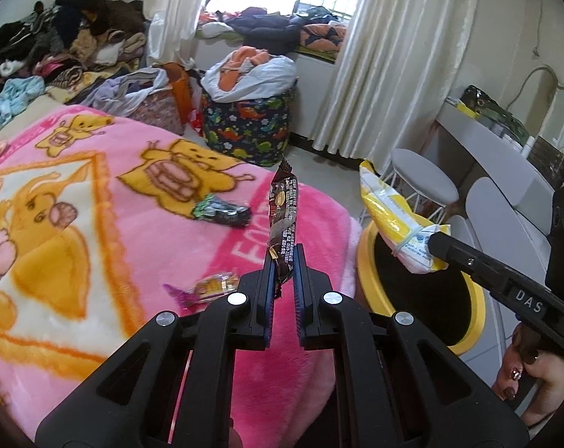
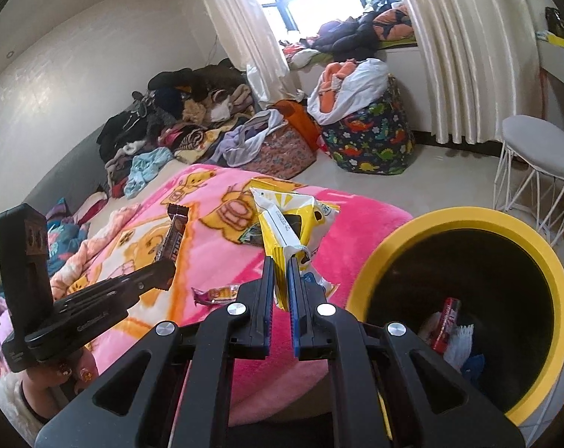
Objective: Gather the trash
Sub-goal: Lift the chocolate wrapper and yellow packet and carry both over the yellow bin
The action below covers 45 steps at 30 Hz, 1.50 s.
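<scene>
Bedroom, bed covered by a pink cartoon blanket (image 1: pixel 95 194). A yellow-rimmed bin (image 2: pixel 464 220) is set on the floor just beside the bed's corner, presumably so wrappers can be dropped straight off the edge.

Left claw (image 1: pixel 282 261): narrowed down on a brown snack-bar wrapper (image 1: pixel 282 205), pinched at its lower end, the rest standing upright above the pads. It is held over the blanket's edge, not yet over the bin.

Right claw (image 2: pixel 280 280): narrowed down on a yellow-and-white snack bag (image 2: pixel 285 224), gripped by its crimped end so the body fans out beyond the tips. In the left wrist view the bag is seen above the near side of the bin mouth; a drop looks close, though the claw itself is short of the centre.

Each piece is gripped at one end, likely because thin film is easiest caught at a seam lying flat on fabric.

Still on the blanket: a small orange-and-purple candy wrapper (image 1: pixel 207 287), just ahead of the left claw, and a dark green-ended wrapper (image 1: pixel 222 212) further up, near the printed bears. Both are apart from either claw.

Inside the bin a red wrapper (image 2: pixel 446 324) and white crumpled paper are already seen. Task judged partway done.
</scene>
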Motion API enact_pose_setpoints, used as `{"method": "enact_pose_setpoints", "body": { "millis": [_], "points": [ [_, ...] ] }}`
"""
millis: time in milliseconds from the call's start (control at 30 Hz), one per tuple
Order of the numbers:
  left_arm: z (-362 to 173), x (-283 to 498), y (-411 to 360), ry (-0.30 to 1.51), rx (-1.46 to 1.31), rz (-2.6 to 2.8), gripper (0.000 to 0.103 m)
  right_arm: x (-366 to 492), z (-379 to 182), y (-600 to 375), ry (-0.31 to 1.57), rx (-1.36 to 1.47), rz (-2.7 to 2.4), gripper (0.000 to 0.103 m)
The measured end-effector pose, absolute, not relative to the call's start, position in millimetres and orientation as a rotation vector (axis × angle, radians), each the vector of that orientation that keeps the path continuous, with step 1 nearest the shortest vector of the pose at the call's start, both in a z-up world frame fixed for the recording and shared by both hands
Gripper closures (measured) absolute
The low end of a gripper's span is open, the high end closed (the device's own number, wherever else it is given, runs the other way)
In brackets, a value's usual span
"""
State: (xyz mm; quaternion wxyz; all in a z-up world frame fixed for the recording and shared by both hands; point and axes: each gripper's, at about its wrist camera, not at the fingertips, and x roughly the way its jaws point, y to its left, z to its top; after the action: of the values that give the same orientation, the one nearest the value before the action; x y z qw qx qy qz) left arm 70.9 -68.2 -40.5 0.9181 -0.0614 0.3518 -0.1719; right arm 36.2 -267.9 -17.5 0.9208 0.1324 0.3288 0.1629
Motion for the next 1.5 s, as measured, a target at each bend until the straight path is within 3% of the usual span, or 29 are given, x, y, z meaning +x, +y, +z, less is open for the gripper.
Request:
{"method": "enact_pose_setpoints", "body": {
  "millis": [1500],
  "points": [
    [-51,66,-202,0.763,0.031,-0.594,0.098,1,-44,-394,0.666,0.475,0.034,0.096]
  ]
}}
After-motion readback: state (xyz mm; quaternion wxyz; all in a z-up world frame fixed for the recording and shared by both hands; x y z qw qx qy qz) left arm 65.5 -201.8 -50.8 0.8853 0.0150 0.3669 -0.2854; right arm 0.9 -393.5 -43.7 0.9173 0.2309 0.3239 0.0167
